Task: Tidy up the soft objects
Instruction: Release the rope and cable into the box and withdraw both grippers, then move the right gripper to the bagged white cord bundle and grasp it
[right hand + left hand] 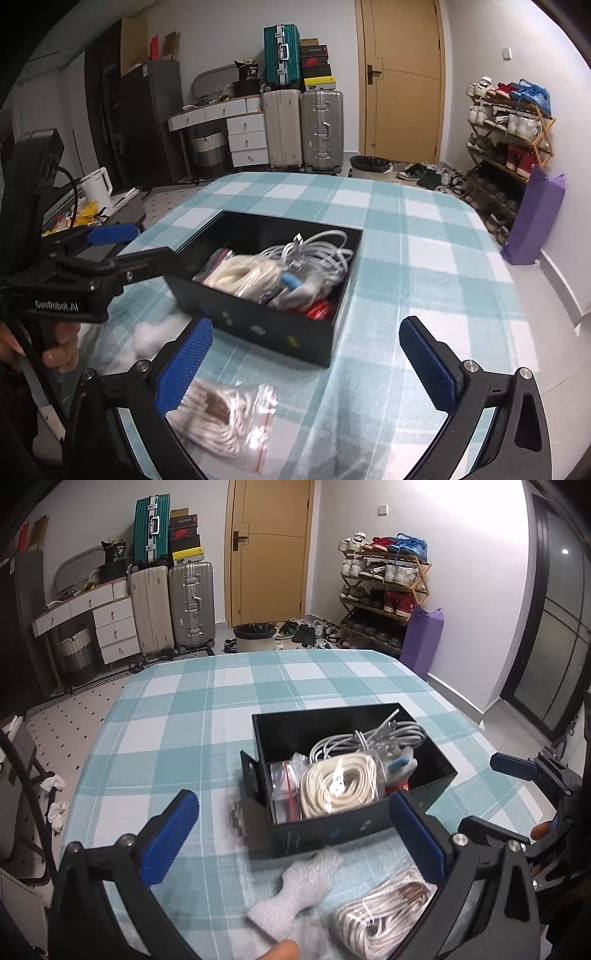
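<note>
A black open box point(314, 834) point(258, 326) stands on the checked tablecloth point(207, 716). It holds a bagged cream cable coil point(338, 786), a grey cable bundle point(369, 738) and small bags. A white foam piece point(295, 890) point(151, 332) lies on the cloth in front of it, with a bagged white cable coil point(384, 919) point(221, 417) beside it. My left gripper point(293, 834) is open above the foam and the bag, with nothing between its pads. My right gripper point(306, 369) is open too, over bare cloth beside the bag. One blue fingertip of each shows in the other's view.
The table's far edge point(288, 653) drops to the floor. Behind it are suitcases point(192, 605), a white drawer unit point(110, 627), a bin point(255, 637), a shoe rack point(384, 587) and a purple bag point(421, 638). A person's fingertip point(284, 949) shows at the bottom edge.
</note>
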